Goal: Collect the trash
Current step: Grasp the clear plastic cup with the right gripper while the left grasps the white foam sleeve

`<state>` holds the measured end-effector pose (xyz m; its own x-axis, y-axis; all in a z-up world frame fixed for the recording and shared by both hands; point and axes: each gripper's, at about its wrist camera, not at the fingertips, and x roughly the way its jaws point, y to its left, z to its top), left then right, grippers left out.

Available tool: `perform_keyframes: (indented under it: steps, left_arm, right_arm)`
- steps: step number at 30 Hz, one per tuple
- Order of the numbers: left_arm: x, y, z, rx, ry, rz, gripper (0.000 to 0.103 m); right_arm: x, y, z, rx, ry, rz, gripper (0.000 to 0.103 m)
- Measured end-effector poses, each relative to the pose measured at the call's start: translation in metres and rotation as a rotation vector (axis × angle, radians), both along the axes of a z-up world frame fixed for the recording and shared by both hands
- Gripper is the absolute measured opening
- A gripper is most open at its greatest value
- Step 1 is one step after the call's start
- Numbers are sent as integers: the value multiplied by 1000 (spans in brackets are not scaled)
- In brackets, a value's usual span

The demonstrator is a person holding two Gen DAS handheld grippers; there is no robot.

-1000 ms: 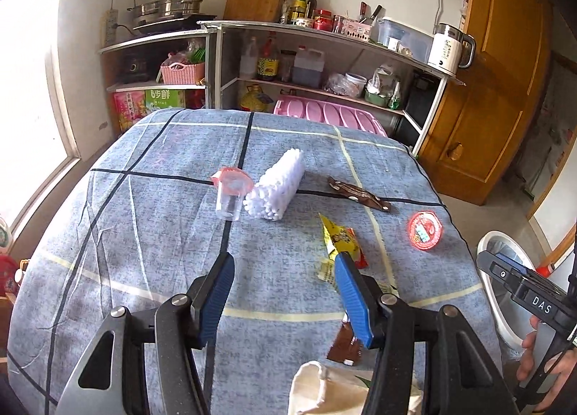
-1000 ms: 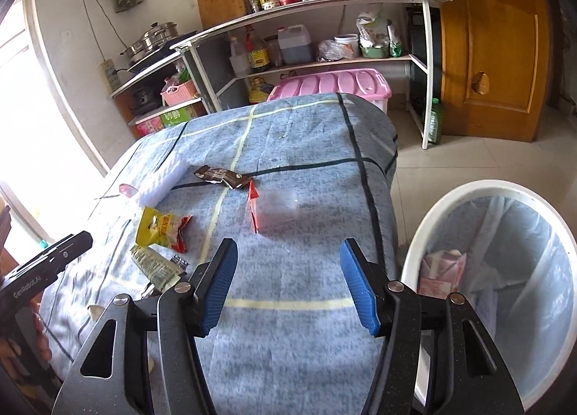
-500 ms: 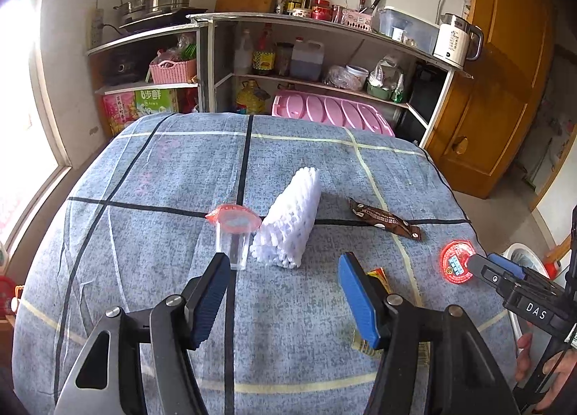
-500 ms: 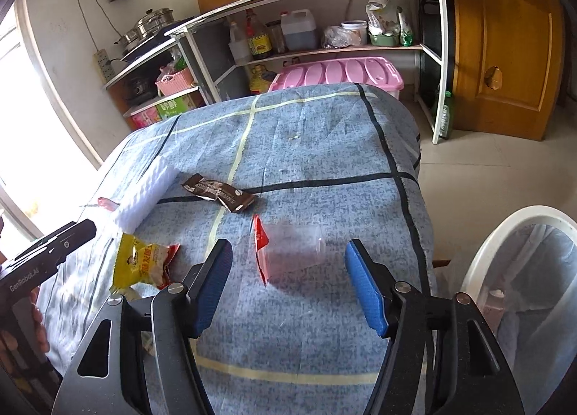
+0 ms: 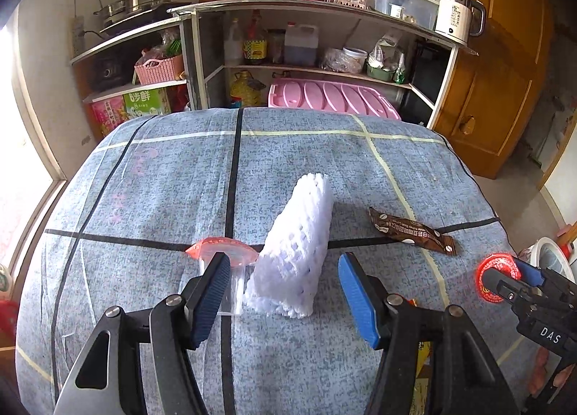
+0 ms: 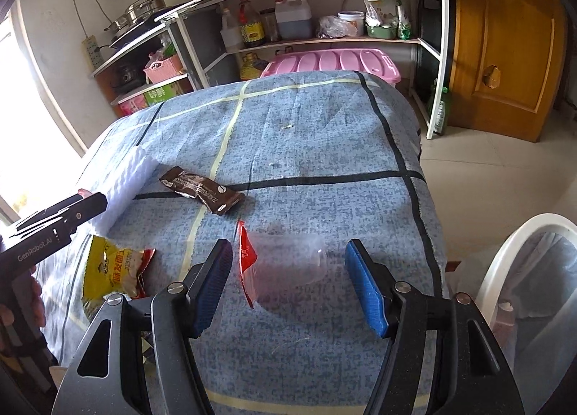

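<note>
Trash lay scattered on the cloth-covered desk (image 5: pixel 151 198). The left tool (image 5: pixel 283 294) stood spread, a white foam net sleeve (image 5: pixel 295 245) between its fingers untouched, and an upright clear cup with a red lid (image 5: pixel 225 252) beside its left finger. The right tool (image 6: pixel 288 288) stood spread around a tipped clear cup (image 6: pixel 288 260), pads apart from it. A brown wrapper (image 6: pixel 202 189) lay beyond, a yellow snack bag (image 6: pixel 111 267) to its left, a white bin (image 6: pixel 519 270) to its right.

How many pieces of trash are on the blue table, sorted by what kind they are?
Clear plastic cups with red lids: 2
White foam net sleeve: 1
Brown wrapper: 1
Yellow snack bag: 1
Total: 5
</note>
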<state>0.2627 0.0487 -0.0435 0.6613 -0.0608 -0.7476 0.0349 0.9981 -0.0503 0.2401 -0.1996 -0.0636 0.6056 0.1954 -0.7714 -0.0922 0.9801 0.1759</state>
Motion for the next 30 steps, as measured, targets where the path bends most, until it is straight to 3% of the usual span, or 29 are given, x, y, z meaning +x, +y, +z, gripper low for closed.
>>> perform_keyframes:
  steps: [8, 11, 15, 22, 24, 26, 30]
  left_arm:
    - [12, -15, 0, 35, 4, -48, 62]
    - [9, -23, 4, 27, -31, -94, 62]
    - [20, -18, -9, 51, 15, -45, 62]
    - [24, -12, -23, 47, 60, -16, 62]
    - [23, -12, -23, 41, 60, -13, 60]
    - [23, -12, -23, 41, 61, -11, 48]
    - [23, -9, -25, 23, 76, -8, 40]
  right_arm:
    - [-1, -3, -2, 13, -7, -9, 65]
    - [0, -3, -4, 15, -2, -9, 63]
    - [-1, 0, -3, 7, -4, 2, 51]
    - [-2, -1, -4, 12, -9, 7, 44]
    - [-3, -2, -4, 15, -12, 5, 44]
    - [-3, -2, -4, 16, -12, 6, 44]
    - [-4, -3, -3, 20, -18, 5, 43]
